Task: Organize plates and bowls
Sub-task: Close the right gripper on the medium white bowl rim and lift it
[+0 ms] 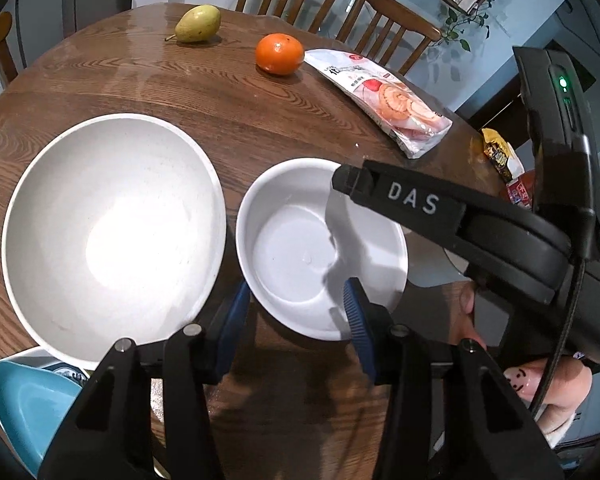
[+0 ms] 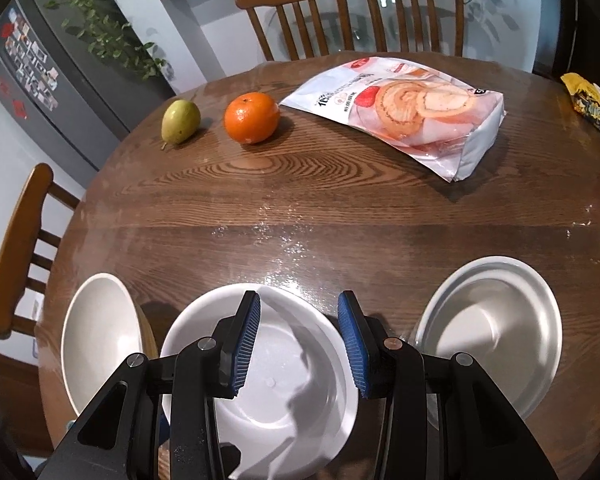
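Observation:
A small white bowl [image 1: 300, 256] sits on the round wooden table [image 1: 140, 80], with a big white bowl [image 1: 112, 236] to its left. My left gripper [image 1: 296, 308] is open, its blue pads straddling the small bowl's near rim. My right gripper [image 2: 299, 320] is open and empty, hovering above the same small bowl [image 2: 268, 392]; its body shows in the left wrist view [image 1: 460, 216]. The big bowl [image 2: 100, 340] lies to the left, and a white plate [image 2: 492, 336] to the right. A blue bowl [image 1: 28, 404] sits at the near left, part under the big bowl.
A pear [image 1: 198, 24], an orange [image 1: 279, 53] and a cake-roll packet [image 1: 384, 100] lie across the far half of the table. Snack packets [image 1: 504, 164] are at the right edge. Wooden chairs [image 2: 312, 12] stand behind, and a fridge [image 2: 40, 68] at far left.

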A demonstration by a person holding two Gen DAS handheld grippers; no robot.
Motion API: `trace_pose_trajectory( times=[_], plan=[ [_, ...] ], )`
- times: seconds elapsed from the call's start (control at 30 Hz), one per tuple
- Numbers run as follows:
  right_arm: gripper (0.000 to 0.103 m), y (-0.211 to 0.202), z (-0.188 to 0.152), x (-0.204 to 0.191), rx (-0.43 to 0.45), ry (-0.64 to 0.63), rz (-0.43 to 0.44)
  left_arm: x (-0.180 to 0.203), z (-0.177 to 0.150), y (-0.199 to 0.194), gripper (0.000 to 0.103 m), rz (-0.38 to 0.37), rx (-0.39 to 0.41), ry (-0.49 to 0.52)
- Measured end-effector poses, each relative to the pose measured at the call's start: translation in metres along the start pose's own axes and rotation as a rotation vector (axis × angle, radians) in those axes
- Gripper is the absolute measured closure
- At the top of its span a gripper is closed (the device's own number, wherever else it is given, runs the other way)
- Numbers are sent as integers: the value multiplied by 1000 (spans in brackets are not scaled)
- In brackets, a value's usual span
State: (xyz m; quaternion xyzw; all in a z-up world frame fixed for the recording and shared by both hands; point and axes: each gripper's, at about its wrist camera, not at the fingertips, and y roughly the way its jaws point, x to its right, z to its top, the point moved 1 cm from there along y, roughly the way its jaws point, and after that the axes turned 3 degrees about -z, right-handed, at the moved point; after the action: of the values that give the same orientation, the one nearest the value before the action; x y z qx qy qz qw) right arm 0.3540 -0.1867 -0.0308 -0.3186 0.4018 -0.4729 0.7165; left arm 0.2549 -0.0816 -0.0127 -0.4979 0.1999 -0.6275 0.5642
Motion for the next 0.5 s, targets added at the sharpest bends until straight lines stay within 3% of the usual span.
trace_pose_trajectory(
  times=[0.17, 0.5],
  plan=[
    [59, -4, -1, -1, 1, -5, -15, 4, -1, -5, 57, -9, 12, 6],
    [59, -41, 0, -8, 92, -29, -15, 11, -2, -29, 56, -36, 80, 23]
  ],
)
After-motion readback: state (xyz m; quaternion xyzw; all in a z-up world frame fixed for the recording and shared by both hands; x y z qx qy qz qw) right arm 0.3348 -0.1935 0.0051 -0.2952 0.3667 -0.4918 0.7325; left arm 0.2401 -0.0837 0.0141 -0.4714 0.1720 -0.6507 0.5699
